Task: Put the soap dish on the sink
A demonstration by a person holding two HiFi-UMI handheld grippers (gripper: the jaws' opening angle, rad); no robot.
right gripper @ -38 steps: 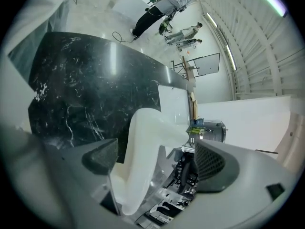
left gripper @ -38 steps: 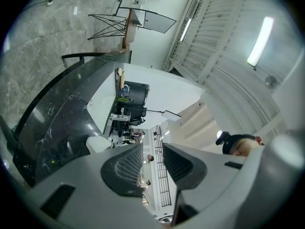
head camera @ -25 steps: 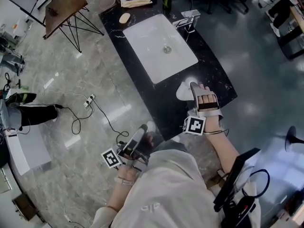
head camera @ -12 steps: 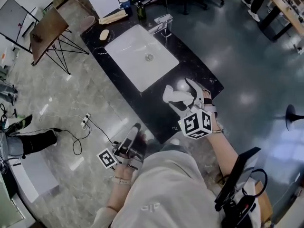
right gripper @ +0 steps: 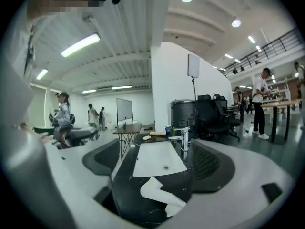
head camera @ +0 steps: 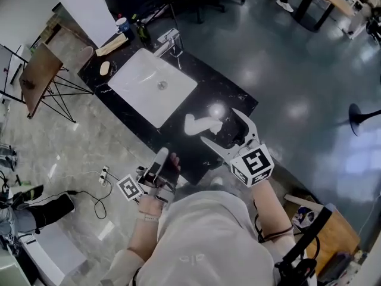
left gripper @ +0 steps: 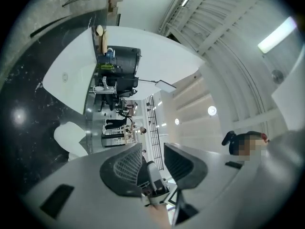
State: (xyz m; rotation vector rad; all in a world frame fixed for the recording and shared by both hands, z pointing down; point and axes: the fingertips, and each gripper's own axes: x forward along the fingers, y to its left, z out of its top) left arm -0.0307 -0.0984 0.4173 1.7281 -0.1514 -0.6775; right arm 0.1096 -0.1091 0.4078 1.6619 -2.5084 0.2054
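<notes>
A white soap dish [head camera: 199,124] lies on the near end of the black counter [head camera: 238,103], just short of the white sink basin [head camera: 152,85]. My right gripper [head camera: 219,126] is open wide, and the dish's near end sits between its fingertips without being gripped. The right gripper view shows the dish [right gripper: 159,194] low between the open right gripper [right gripper: 157,163], with the basin [right gripper: 157,159] beyond it. My left gripper [head camera: 164,157] hangs off the counter's front edge, jaws close together and holding nothing. Seen from the left gripper [left gripper: 153,149], the dish [left gripper: 71,137] is at the left.
A chrome faucet [head camera: 169,40] stands behind the basin. At the counter's far end are a bar of soap [head camera: 105,68], a blue cup [head camera: 122,24] and a dark bottle [head camera: 141,28]. A folding stand [head camera: 38,70] and a power strip with cables [head camera: 104,174] are on the floor at the left.
My right gripper, earlier closed round the white dish, now stands wide open with the dish resting on the counter. The head view has swung, so the counter sits further left. The left gripper stayed low.
</notes>
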